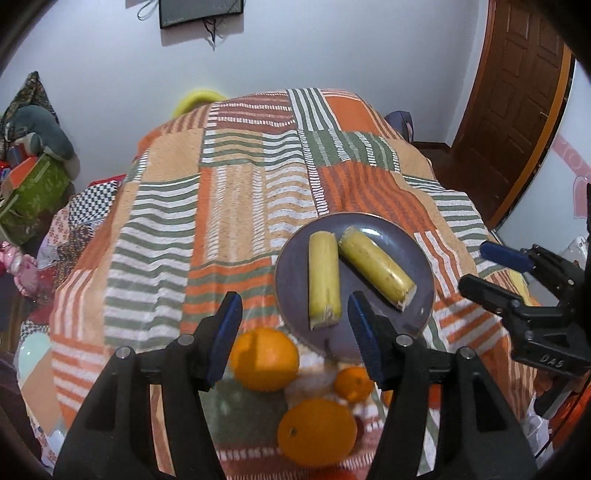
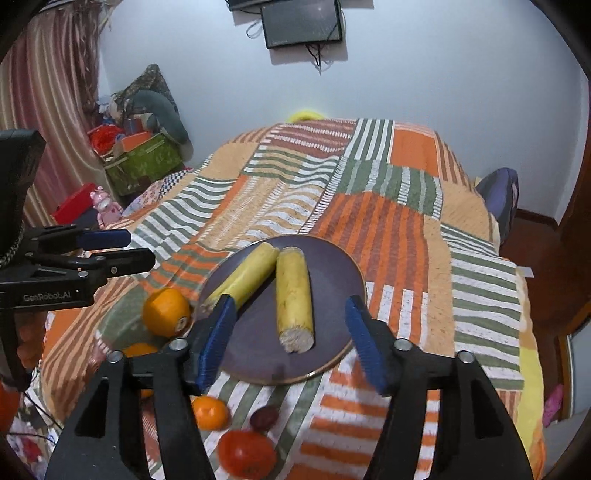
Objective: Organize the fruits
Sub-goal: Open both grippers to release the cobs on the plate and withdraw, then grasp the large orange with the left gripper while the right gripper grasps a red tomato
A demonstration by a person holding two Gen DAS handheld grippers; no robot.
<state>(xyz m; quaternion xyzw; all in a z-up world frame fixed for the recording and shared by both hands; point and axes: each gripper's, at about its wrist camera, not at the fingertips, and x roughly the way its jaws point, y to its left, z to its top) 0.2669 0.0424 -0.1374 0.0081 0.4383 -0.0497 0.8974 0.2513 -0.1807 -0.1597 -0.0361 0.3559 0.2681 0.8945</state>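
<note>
A dark purple plate (image 1: 417,266) (image 2: 332,266) lies on the striped bedspread and holds two yellow banana pieces (image 1: 324,280) (image 2: 294,295) side by side. Loose fruit lies in front of it: two large oranges (image 1: 264,358) (image 1: 317,432), a small mandarin (image 1: 354,384) (image 2: 209,411), a red tomato (image 2: 246,452) and a dark plum (image 2: 263,417). My left gripper (image 1: 293,339) is open and empty above the oranges. My right gripper (image 2: 290,339) is open and empty over the plate's near edge.
The striped orange, green and white bedspread (image 1: 236,199) covers the bed. A green box (image 2: 144,162) and clutter stand at the far left. A wooden door (image 1: 517,99) is at the right, a screen (image 2: 301,24) on the wall.
</note>
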